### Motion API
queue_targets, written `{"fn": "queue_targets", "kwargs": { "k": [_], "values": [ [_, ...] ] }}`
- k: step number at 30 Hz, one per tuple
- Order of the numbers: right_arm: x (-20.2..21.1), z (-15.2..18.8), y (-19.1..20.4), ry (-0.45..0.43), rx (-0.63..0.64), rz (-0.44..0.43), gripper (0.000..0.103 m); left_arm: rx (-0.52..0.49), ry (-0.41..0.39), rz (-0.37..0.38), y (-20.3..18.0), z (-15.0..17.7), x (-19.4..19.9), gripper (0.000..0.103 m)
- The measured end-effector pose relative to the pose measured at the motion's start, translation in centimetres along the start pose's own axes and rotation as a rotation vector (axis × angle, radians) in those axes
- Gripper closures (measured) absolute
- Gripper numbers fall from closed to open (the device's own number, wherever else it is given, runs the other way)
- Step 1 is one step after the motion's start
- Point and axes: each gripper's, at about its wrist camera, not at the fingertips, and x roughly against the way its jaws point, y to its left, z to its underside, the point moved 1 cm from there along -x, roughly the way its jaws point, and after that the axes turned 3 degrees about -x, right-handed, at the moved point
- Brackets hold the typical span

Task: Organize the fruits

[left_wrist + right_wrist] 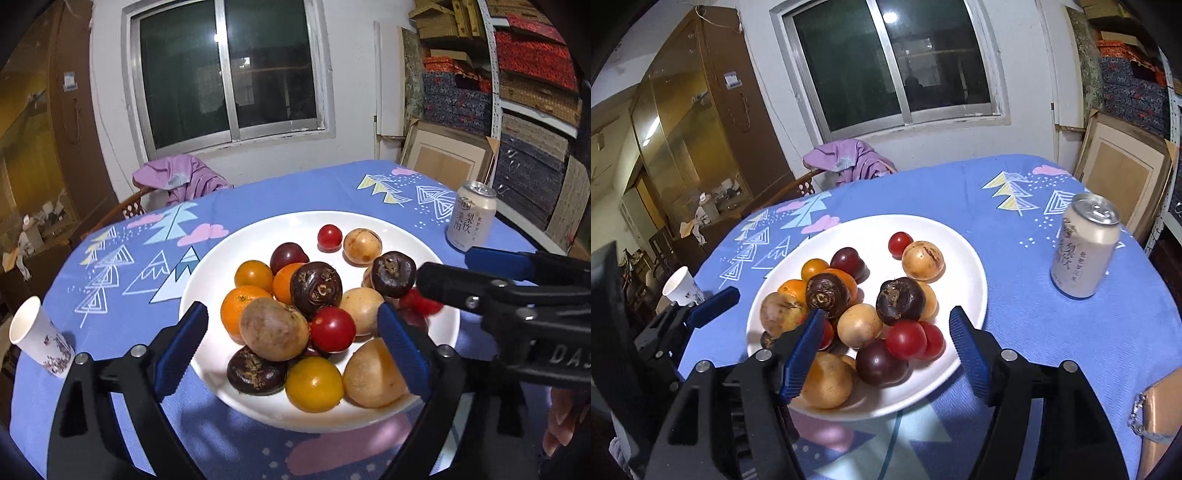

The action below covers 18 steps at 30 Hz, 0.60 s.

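Both grippers, left (291,343) and right (886,347), are hanging with jaws apart and empty over the near rim of the plate (369,225), fruits (321,314) piled centrally. Round, smooth tomatoes look soft; pinching gently across their middles seems wise.

Fruits (849,325) low in the pile partly hidden beneath others; tan pouch (1160,424) right of right hand-held gripper (886,350) cut by the frame edge; can (1082,247) lettering blurred, unreadable.
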Motion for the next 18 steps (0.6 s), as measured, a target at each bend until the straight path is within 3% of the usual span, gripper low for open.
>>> {"fn": "queue_targets", "kwargs": {
  "k": [5,9,18],
  "values": [
    [2.8,0.9,-0.2,-0.034,-0.022,-0.010,0.026,0.050,0.024,0.029,1.2,0.8,1.9,0.004],
    [4.9,2.8,0.2,-0.056,-0.015,0.006,0.015,0.085,0.017,0.011,2.2,1.8,4.1,0.004],
    [8.2,8.0,2.5,-0.086,0.081,0.108,0.003,0.161,0.042,-0.002,3.5,5.1,8.3,0.004]
  ]
}}
